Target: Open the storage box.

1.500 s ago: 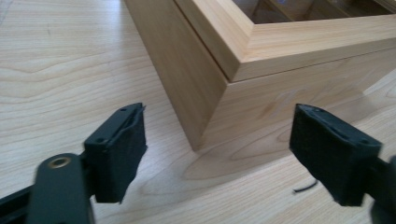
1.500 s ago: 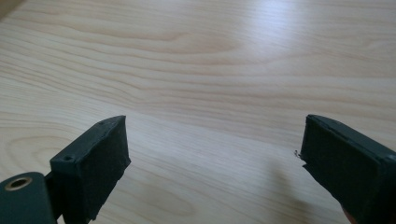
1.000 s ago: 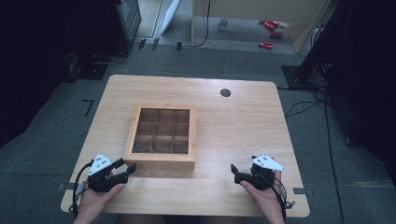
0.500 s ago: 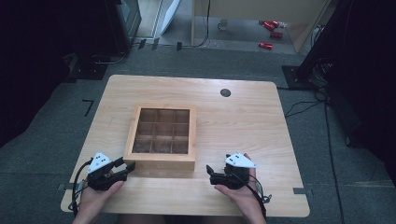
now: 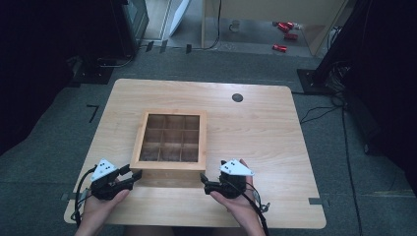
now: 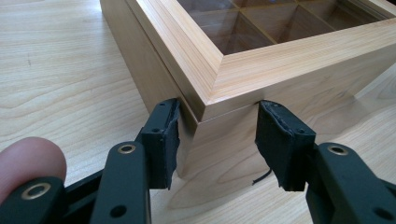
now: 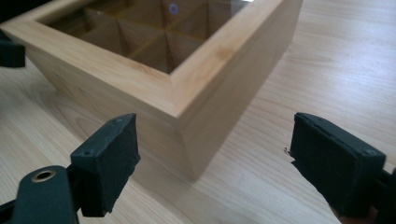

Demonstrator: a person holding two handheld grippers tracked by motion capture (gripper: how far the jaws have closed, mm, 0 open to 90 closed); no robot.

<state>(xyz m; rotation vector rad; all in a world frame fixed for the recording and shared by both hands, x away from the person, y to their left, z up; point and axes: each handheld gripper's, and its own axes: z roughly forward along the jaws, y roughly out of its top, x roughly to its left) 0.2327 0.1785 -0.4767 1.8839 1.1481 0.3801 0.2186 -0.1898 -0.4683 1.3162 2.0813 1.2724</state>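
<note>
On grey carpet point(image 5: 44, 162), wooden table point(image 5: 265, 128).

Wooden table point(image 5: 275, 132) with rounded corners, seen from above on grey floor. Square wooden box point(image 5: 169, 142) with 9 compartments, set left of centre toward the near edge. Left gripper point(image 5: 129, 177) at the box's near left corner, right gripper point(image 5: 204, 184) at its near right corner. Small dark round hole point(image 5: 237, 97) near the far edge.
</note>
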